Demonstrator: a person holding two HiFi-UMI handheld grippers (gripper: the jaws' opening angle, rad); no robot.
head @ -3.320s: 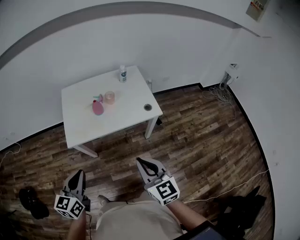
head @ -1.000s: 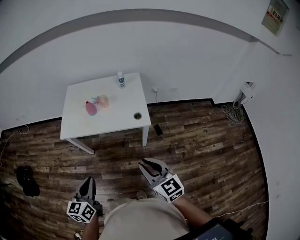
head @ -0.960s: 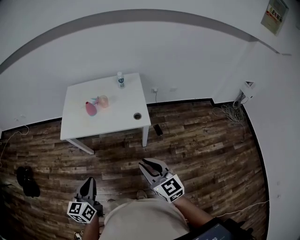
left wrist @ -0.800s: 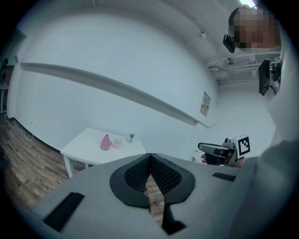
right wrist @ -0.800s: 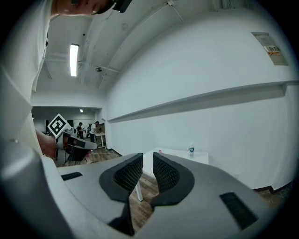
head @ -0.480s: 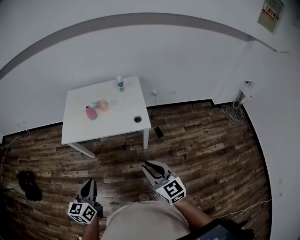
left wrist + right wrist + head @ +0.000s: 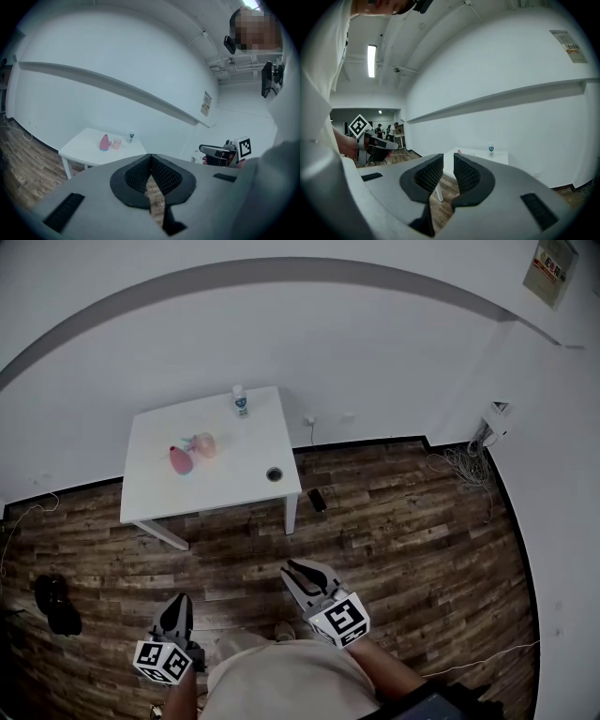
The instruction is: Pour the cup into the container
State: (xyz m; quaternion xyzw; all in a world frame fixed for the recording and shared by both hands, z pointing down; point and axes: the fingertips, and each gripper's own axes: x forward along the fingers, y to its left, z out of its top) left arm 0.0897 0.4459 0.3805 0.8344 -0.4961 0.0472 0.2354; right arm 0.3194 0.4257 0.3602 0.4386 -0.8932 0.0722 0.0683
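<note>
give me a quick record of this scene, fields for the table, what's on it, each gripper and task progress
table: white table, by the wall, ahead of the person
on table: pink bottle close beside the cup; small bottle at the far edge; dark round thing near the front right corner
left gripper: jaws shut, empty, short of the table
right gripper: jaws shut, empty, short of the table
floor: wood planks
task: not begun, cup untouched

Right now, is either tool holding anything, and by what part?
Nothing is held. The left gripper and right gripper have closed, empty jaws, well away from the cup on the table.
</note>
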